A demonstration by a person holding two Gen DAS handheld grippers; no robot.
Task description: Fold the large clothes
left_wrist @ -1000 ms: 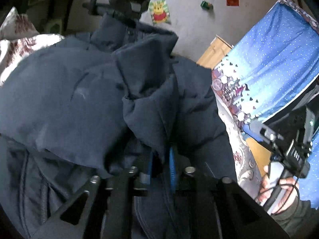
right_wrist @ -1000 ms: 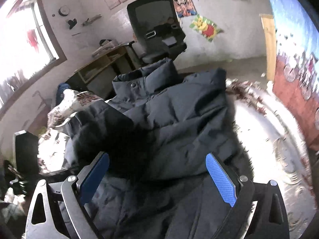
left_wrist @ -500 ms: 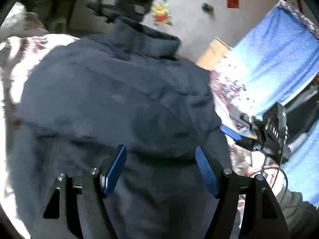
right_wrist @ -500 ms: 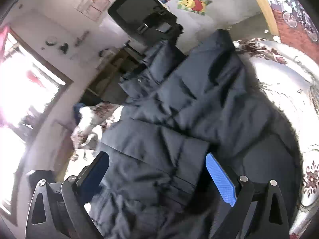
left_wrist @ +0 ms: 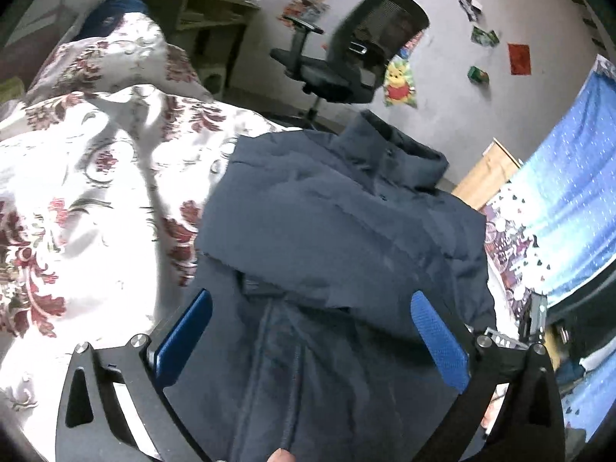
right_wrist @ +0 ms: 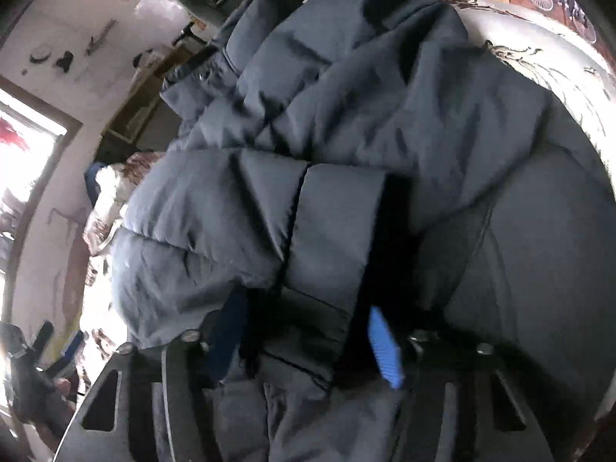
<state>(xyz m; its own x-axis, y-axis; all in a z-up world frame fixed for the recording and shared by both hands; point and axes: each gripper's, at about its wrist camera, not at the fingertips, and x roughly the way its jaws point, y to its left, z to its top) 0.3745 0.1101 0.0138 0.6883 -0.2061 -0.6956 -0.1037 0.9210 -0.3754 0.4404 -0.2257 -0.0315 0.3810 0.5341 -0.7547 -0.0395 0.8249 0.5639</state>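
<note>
Jacket (left_wrist: 338, 238) on floral bedspread (left_wrist: 96, 177), left tool (left_wrist: 308, 331) wide, right tool (right_wrist: 304, 342) gripping sleeve (right_wrist: 269, 231)

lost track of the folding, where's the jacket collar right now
In the left wrist view the collar stands at the far end of the jacket, just below the office chair, with the flowered bedspread to its left.

A dark navy quilted puffer jacket (left_wrist: 346, 231) of smooth, faintly sheened cloth lies on a white bedspread with a maroon floral print (left_wrist: 77, 177), a soft matt fabric. The left gripper (left_wrist: 312, 335) and right gripper (right_wrist: 308, 342) show matt black plastic frames with bright metal screws and blue, finely textured rubbery pads (left_wrist: 439, 342). Behind stand a black mesh-backed office chair (left_wrist: 358, 50), a pale wooden board (left_wrist: 489, 173) and a blue speckled cloth hanging (left_wrist: 558, 208).
</note>
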